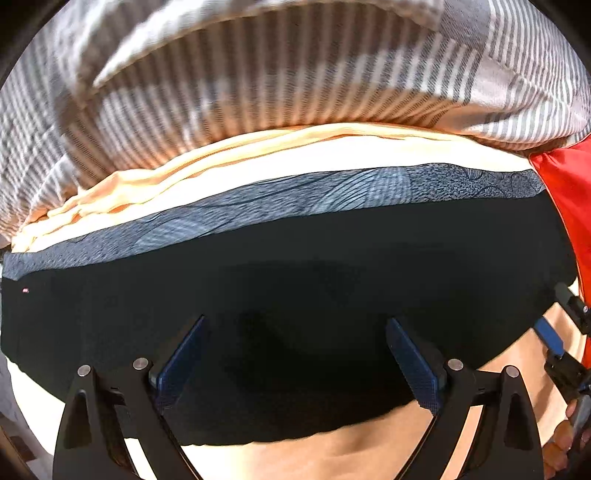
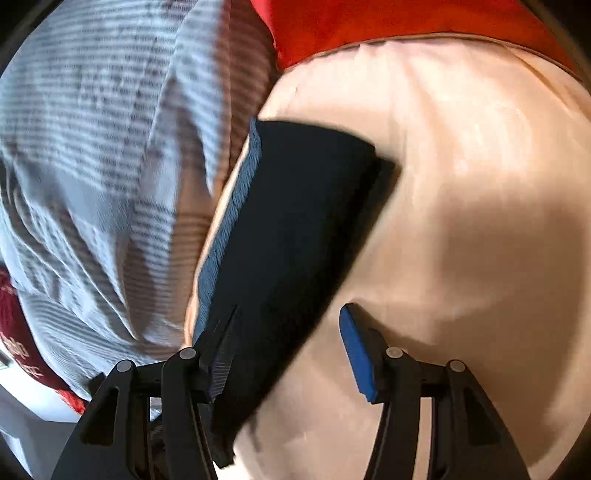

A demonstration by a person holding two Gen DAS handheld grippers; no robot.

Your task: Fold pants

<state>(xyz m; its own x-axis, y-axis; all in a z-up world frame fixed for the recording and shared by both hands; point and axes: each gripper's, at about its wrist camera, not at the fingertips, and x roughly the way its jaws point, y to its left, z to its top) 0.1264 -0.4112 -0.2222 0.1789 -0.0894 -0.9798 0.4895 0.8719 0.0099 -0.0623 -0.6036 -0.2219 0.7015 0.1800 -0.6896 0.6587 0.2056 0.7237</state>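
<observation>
A cream sheet (image 2: 461, 221) covers the bed and fills most of the right wrist view. A grey-and-white striped blanket (image 1: 258, 74) is bunched along the far side, from 9 to 2 o'clock in the left wrist view and from 8 to 12 o'clock in the right one. A red cloth (image 2: 369, 26) lies at 12 to 1 o'clock in the right view; the left view catches only its edge at 3 o'clock.

The pants (image 1: 295, 277), dark with a patterned blue band (image 1: 295, 192) along one long edge, lie flat on the sheet as a folded strip. The left view shows them spread wide across the middle. The right view shows them end-on, running from 6 o'clock up to the centre.

The left gripper (image 1: 295, 354) hangs over the dark cloth with its jaws spread wide and nothing between them. The right gripper (image 2: 284, 339) is also spread wide, with the near end of the pants lying between its fingers. Only the left view shows the right gripper from outside, at 4 o'clock, with a bit of the hand (image 1: 561, 439) behind it.
</observation>
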